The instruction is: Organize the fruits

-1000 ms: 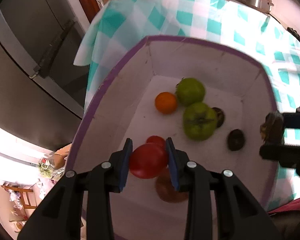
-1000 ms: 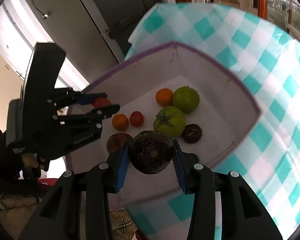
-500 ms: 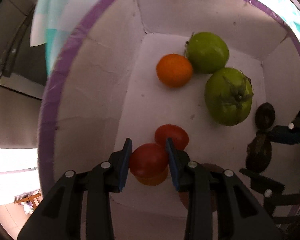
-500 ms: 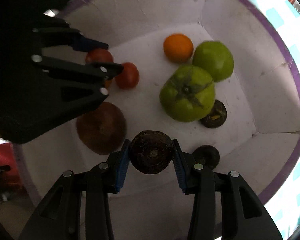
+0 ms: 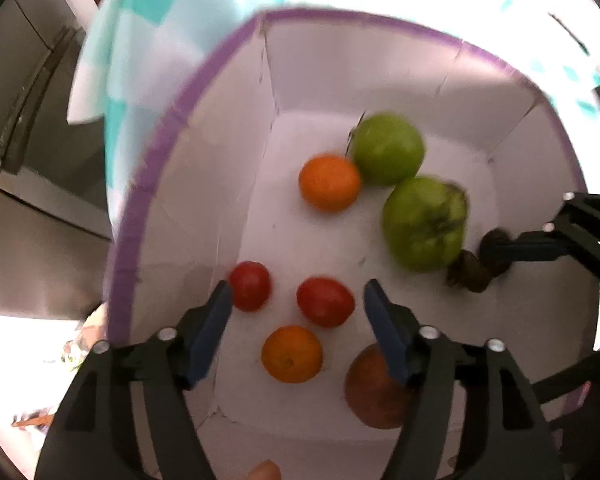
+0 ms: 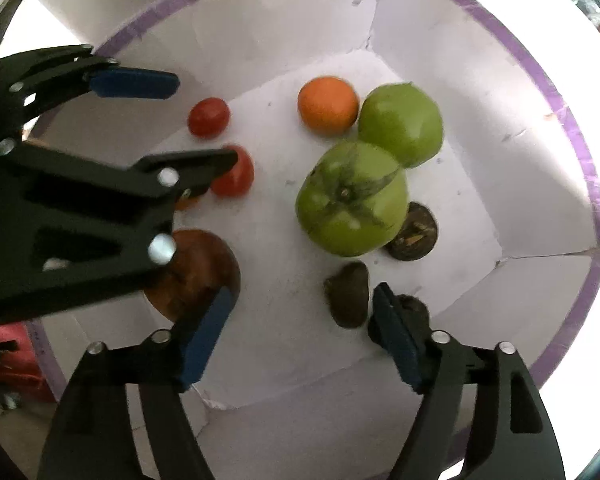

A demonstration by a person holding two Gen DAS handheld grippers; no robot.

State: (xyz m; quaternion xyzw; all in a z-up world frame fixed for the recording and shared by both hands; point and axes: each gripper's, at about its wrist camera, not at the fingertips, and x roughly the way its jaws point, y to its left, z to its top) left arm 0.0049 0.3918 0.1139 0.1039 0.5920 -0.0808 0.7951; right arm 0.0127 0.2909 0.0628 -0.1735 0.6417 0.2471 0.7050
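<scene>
Matt white cardboard box (image 6: 440, 60), glossy smooth tomatoes (image 5: 325, 301), checked cloth (image 5: 140, 40)

The right gripper (image 6: 300, 312) hangs over a white box (image 6: 480, 128) with a purple rim, its jaws spread wide and empty. Between them on the floor lies a dark brown fruit (image 6: 348, 294); another dark one (image 6: 410, 312) sits behind the right finger. Two green tomatoes (image 6: 352, 198) touch beside an orange (image 6: 327, 105). The left gripper (image 6: 188, 120), also spread, reaches in over two red tomatoes (image 6: 208, 117).

Two tomatoes (image 5: 250, 291), two oranges (image 5: 329, 188) (small).
</scene>
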